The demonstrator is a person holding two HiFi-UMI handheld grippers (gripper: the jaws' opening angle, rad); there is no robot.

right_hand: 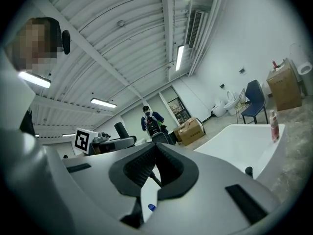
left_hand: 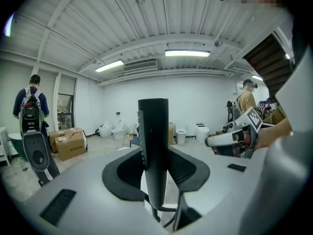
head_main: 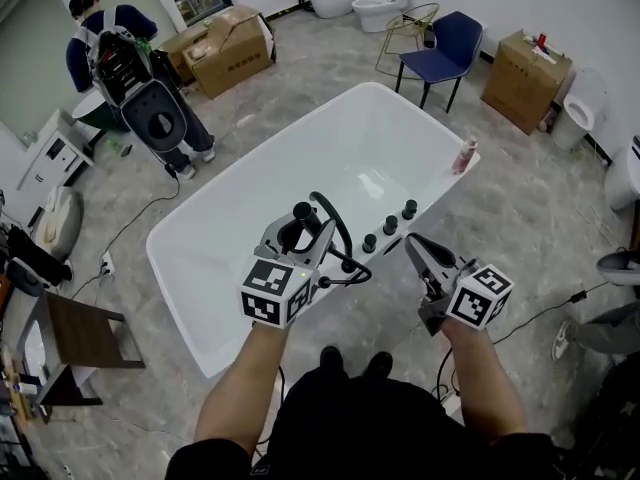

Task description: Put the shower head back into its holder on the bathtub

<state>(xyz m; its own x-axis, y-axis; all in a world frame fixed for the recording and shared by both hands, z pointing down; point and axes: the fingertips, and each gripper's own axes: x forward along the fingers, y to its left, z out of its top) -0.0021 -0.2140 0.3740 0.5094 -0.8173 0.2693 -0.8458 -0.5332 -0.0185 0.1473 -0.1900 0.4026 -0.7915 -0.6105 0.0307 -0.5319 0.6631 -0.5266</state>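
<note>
A white bathtub (head_main: 230, 228) lies across the middle of the head view. My left gripper (head_main: 304, 230) is over its near rim, shut on the black shower head (head_main: 297, 240). The black hose (head_main: 343, 234) loops from it down to the rim. In the left gripper view the shower head (left_hand: 153, 146) stands upright between the pads of the left gripper (left_hand: 154, 154). Three black knobs (head_main: 389, 224) sit on the rim just right of it. My right gripper (head_main: 411, 241) hovers near those knobs, shut with nothing in it. The right gripper (right_hand: 155, 149) shows pad tips meeting, and the right gripper view has the tub (right_hand: 239, 143) beyond.
A pink bottle (head_main: 465, 155) stands on the tub's far right rim. A person with a backpack (head_main: 130, 68) stands at the back left beside cardboard boxes (head_main: 228, 46). A blue chair (head_main: 445, 48), another box (head_main: 525, 78) and toilets (head_main: 380, 3) lie behind the tub.
</note>
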